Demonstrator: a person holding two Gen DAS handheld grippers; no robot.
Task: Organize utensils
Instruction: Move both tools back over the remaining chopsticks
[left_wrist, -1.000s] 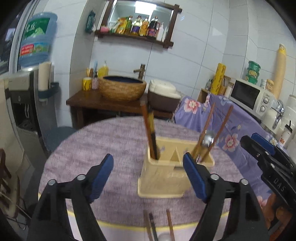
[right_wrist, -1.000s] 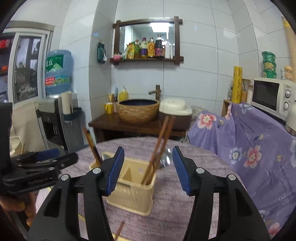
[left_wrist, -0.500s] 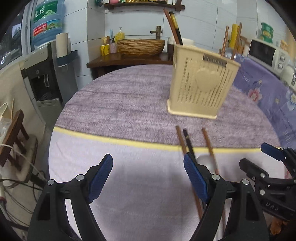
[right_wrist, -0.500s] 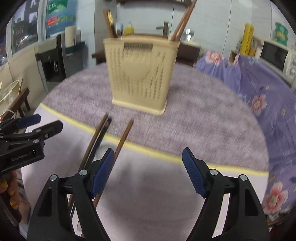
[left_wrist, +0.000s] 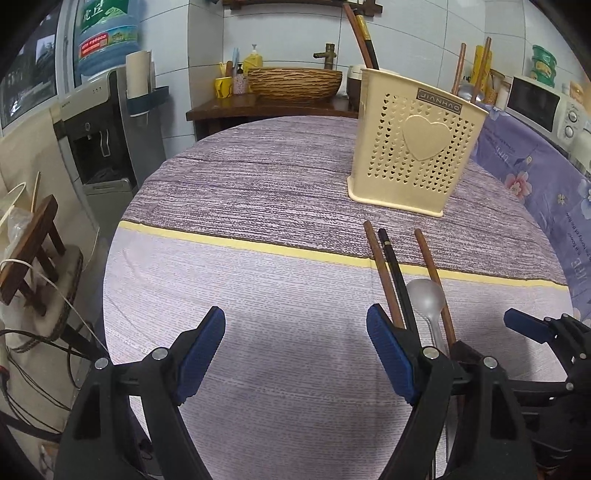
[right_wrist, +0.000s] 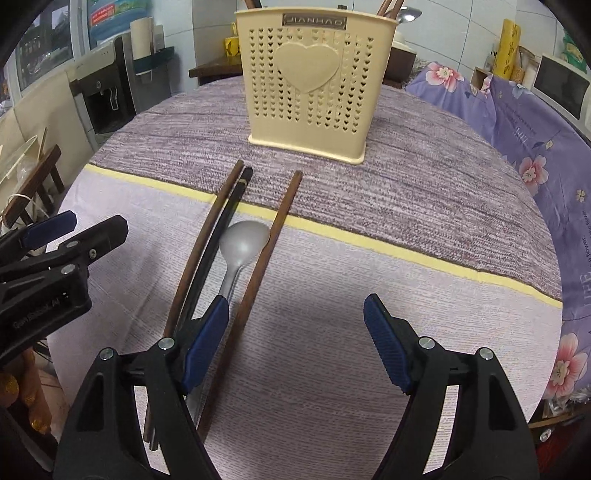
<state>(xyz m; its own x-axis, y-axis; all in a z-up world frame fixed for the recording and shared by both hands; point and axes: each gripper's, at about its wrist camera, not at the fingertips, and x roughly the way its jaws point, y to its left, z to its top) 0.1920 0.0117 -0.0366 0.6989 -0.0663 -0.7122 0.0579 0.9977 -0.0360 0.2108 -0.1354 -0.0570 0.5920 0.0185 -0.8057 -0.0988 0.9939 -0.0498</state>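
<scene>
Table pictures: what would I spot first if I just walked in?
First, the cream plastic utensil holder with heart-shaped holes, standing on the far side of the round purple-clothed table, with chopsticks poking out of it. Nearer, three loose chopsticks, two brown wooden and one black, lie beside a silver metal spoon. Two open blue-padded grippers, left and right, hang above the cloth.

Left gripper: black plastic arms, ribbed blue pads, silver screws at the pivots. Right gripper matches it. At nine o'clock in its view, faint raised lettering on the left gripper's black body.
</scene>
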